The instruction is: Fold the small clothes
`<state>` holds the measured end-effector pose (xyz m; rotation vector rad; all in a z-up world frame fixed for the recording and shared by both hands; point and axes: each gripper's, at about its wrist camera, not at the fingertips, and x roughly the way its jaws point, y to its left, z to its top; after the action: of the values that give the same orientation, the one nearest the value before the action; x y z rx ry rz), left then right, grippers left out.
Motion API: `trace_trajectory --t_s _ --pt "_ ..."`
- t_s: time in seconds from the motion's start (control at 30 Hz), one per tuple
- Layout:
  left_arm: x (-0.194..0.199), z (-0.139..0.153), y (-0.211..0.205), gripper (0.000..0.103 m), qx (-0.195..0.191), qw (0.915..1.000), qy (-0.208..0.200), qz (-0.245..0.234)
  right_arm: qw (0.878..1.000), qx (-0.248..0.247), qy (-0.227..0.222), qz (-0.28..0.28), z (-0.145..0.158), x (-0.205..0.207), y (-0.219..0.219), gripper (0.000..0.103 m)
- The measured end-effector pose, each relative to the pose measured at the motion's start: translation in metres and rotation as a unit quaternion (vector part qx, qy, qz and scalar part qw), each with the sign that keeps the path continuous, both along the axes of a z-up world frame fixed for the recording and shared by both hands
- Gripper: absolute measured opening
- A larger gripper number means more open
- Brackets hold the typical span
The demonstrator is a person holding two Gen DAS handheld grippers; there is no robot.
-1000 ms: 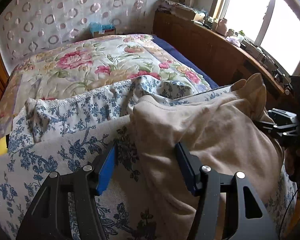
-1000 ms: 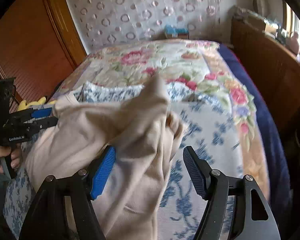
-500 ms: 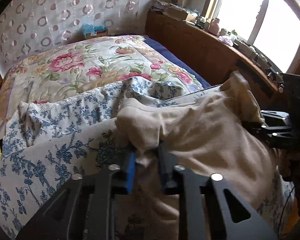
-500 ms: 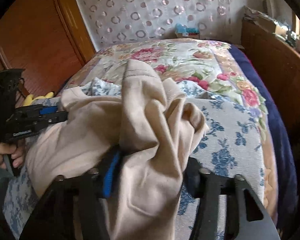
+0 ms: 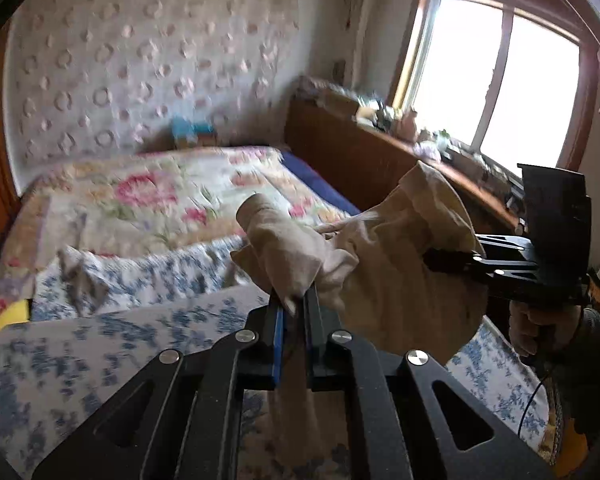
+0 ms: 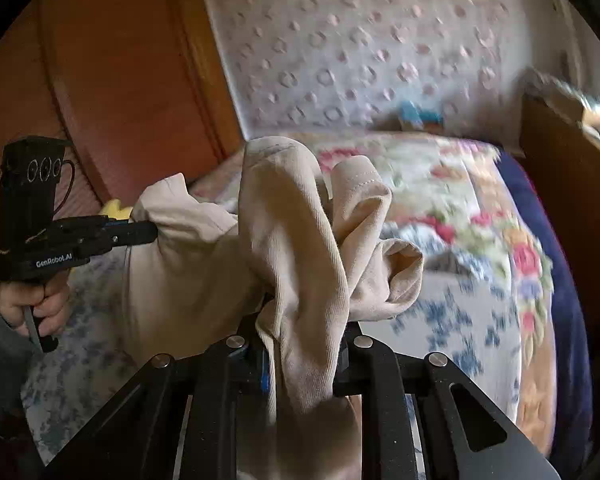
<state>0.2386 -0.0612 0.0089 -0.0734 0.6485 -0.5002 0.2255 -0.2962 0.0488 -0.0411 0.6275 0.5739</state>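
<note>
A beige garment (image 5: 400, 280) hangs bunched in the air above the bed, stretched between both grippers. My left gripper (image 5: 294, 312) is shut on one gathered corner, its blue pads closing tight with cloth between them. In the right wrist view that gripper (image 6: 154, 232) comes in from the left, gripping the garment's (image 6: 292, 220) far end. My right gripper (image 6: 302, 344) has a thick fold between its jaws, which are closing on it and pressing it. From the left wrist it shows at the right (image 5: 430, 260), its tips buried in cloth.
Below lies a blue-flowered cover (image 5: 120, 332), with a floral quilt (image 5: 148, 196) behind it. A wooden cabinet (image 5: 352, 160) with clutter runs under the window. A yellow thing (image 5: 4, 316) sits at the bed's left edge. A wooden wardrobe (image 6: 120, 80) stands left. A hand (image 6: 36, 300) holds the left gripper.
Both grippers went from open around the garment to shut on it. Both then rose, lifting the garment off the bed; the left rose more.
</note>
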Motion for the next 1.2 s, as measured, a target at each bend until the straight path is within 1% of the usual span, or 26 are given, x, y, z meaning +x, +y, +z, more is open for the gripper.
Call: trace_trajectory --t_s 0.1,0.17,0.27,0.33,0.43,0.47,0.5,0.6,0.7,0.77,0.9,0.97,1.0,1.03,1.13,1.17,1.2 --pt "-0.023 0.016 0.028 0.008 -0.006 0.9991 -0.027 0.030 0.999 -0.005 -0.026 0.028 0.017 -0.007 0.017 0.019" --pt "-0.035 0.020 0.046 0.008 -0.011 0.9983 -0.034 0.047 0.998 -0.012 -0.040 0.051 0.025 -0.009 0.032 0.019" --pt "-0.057 0.020 0.080 0.008 -0.011 0.9953 -0.040 0.088 0.994 -0.027 -0.056 0.094 0.035 -0.007 0.061 0.019" --pt "-0.075 0.014 0.106 0.008 -0.007 0.9915 -0.043 0.123 0.989 -0.041 -0.062 0.128 0.039 -0.004 0.087 0.019" --pt "-0.090 -0.001 0.140 0.008 0.004 0.9843 -0.038 0.172 0.978 -0.066 -0.066 0.185 0.040 0.004 0.133 0.019" --pt "-0.094 -0.008 0.155 0.008 0.005 0.9808 -0.032 0.192 0.974 -0.076 -0.067 0.204 0.039 0.007 0.151 0.019" --pt "-0.096 -0.014 0.162 0.008 0.006 0.9785 -0.027 0.204 0.969 -0.085 -0.065 0.222 0.038 0.012 0.170 0.019" --pt "-0.103 -0.038 0.192 0.008 0.008 0.9683 -0.005 0.250 0.955 -0.113 -0.063 0.266 0.029 0.023 0.229 0.019" --pt "-0.105 -0.056 0.207 0.008 0.014 0.9608 0.014 0.276 0.941 -0.143 -0.065 0.301 0.020 0.033 0.285 0.019" --pt "-0.108 -0.062 0.214 0.008 0.014 0.9573 0.018 0.288 0.930 -0.166 -0.070 0.320 0.014 0.038 0.318 0.019" --pt "-0.110 -0.073 0.228 0.008 0.022 0.9488 0.028 0.314 0.912 -0.194 -0.078 0.352 0.003 0.044 0.373 0.019" --pt "-0.111 -0.077 0.230 0.008 0.023 0.9458 0.033 0.322 0.906 -0.198 -0.075 0.367 0.002 0.053 0.391 0.019" --pt "-0.112 -0.079 0.232 0.008 0.022 0.9452 0.034 0.324 0.904 -0.200 -0.072 0.371 -0.001 0.057 0.400 0.019" --pt "-0.112 -0.082 0.234 0.008 0.024 0.9434 0.036 0.329 0.903 -0.200 -0.067 0.373 -0.003 0.074 0.403 0.019" --pt "-0.112 -0.088 0.244 0.009 0.025 0.9402 0.046 0.337 0.906 -0.186 -0.053 0.378 -0.009 0.087 0.414 0.021" --pt "-0.112 -0.089 0.245 0.009 0.028 0.9384 0.051 0.341 0.910 -0.181 -0.044 0.371 -0.012 0.101 0.412 0.023" --pt "-0.112 -0.092 0.247 0.009 0.029 0.9372 0.054 0.343 0.916 -0.178 -0.035 0.357 -0.016 0.109 0.412 0.030"
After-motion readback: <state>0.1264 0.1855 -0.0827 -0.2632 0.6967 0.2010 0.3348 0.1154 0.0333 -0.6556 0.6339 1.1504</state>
